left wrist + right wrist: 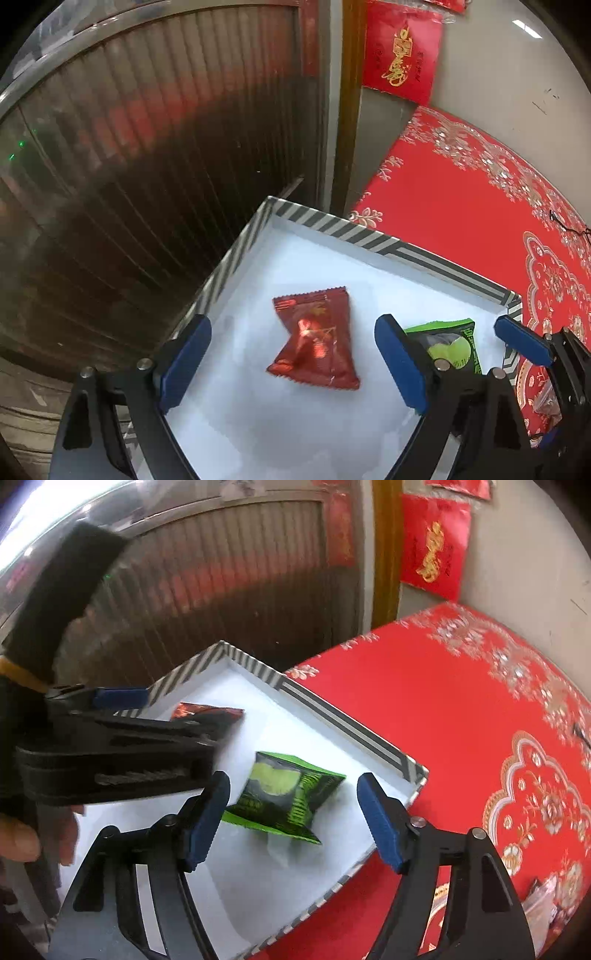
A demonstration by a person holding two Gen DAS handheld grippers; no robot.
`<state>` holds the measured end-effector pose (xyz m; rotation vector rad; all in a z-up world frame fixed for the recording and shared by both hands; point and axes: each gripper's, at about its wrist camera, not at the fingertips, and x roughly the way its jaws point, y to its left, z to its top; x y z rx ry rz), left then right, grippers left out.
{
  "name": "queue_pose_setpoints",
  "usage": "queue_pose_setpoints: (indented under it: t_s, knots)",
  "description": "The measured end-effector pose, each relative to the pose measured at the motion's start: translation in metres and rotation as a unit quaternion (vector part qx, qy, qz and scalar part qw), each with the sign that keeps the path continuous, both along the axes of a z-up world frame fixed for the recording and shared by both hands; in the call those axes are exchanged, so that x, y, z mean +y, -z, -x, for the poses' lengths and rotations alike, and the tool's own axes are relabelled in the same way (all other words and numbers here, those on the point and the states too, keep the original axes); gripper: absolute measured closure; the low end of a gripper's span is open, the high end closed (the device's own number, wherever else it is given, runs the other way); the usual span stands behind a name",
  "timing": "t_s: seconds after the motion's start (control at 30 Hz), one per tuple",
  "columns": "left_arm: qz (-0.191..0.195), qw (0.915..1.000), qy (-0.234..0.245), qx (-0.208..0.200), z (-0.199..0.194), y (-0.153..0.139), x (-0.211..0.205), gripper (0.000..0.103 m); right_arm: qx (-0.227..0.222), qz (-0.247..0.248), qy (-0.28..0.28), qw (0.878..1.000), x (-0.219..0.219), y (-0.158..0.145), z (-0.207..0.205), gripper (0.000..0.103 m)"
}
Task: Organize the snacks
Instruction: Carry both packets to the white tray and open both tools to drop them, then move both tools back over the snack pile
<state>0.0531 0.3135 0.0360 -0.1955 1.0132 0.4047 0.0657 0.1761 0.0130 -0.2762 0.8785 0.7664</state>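
A white box with a striped rim [332, 225] [343, 720] sits at the left end of a red patterned tablecloth. A red snack packet [317, 338] lies flat on its floor; in the right wrist view only its top [207, 712] shows behind the left gripper. A green snack packet [288, 794] [454, 347] lies to its right in the box. My left gripper [293, 363] is open above the red packet, empty. My right gripper [293, 818] is open above the green packet, empty; one of its blue fingertips [521, 339] shows in the left wrist view.
The red tablecloth [461, 206] [461, 720] spreads right of the box. A dark ribbed glass cabinet door [166, 147] stands behind and left of the box. A red envelope [402, 51] hangs on the wall. A small wrapped item [543, 904] lies at the cloth's right.
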Motion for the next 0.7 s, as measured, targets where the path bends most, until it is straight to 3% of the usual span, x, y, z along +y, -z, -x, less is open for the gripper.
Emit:
queue_pose_setpoints:
  t_s: [0.27, 0.47, 0.7]
  knots:
    - [-0.008, 0.9991, 0.019, -0.038, 0.02, -0.023, -0.024, 0.011, -0.017, -0.027, 0.017, 0.999, -0.042, -0.038, 0.027, 0.031]
    - [-0.014, 0.9943, 0.076, -0.074, 0.04, -0.039, -0.074, 0.008, -0.03, -0.046, 0.052, 0.997, -0.109, -0.065, 0.055, 0.031]
    - [-0.005, 0.9879, 0.135, -0.076, 0.048, -0.042, -0.129, 0.007, -0.039, -0.042, 0.138, 0.989, -0.202, -0.072, 0.084, 0.031]
